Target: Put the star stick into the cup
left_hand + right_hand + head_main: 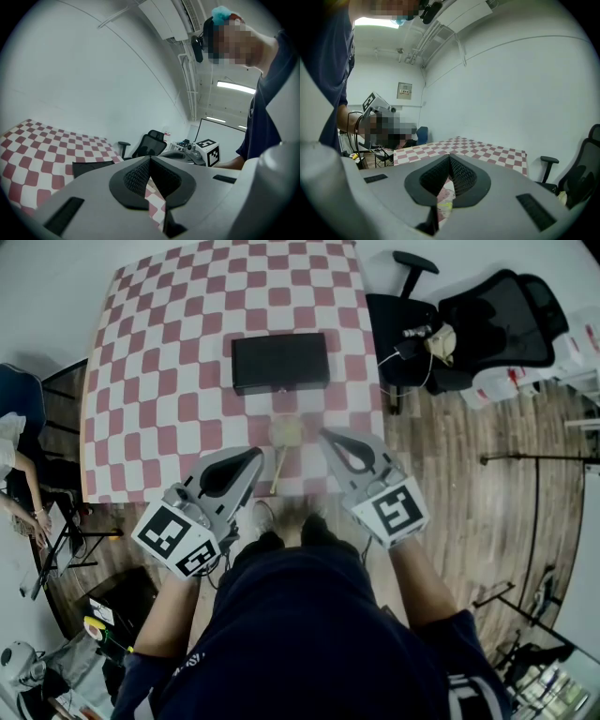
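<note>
Both grippers hovering clenched and empty near the box; star stick lying loose on the desk.

Star stick (277,468) is lying on the checkered desk (141,381), just on the person's side of the black box (280,362), w/ its thin shaft pointing away from the box toward the person. A pale round blob (286,430) is sitting at the stick's box-side end, too blurred to tell star head from cup. L gripper (255,454) (150,158) is hanging nearer the person than the box, left of the stick, not touching it; jaws pressing together, nothing btwn them. R gripper (324,434) (449,155) is hanging right of the stick, a bit closer to the box, also apart from it; jaws clenched, nothing held. Office chair (487,320) is standing off the desk, well right of the box.
</note>
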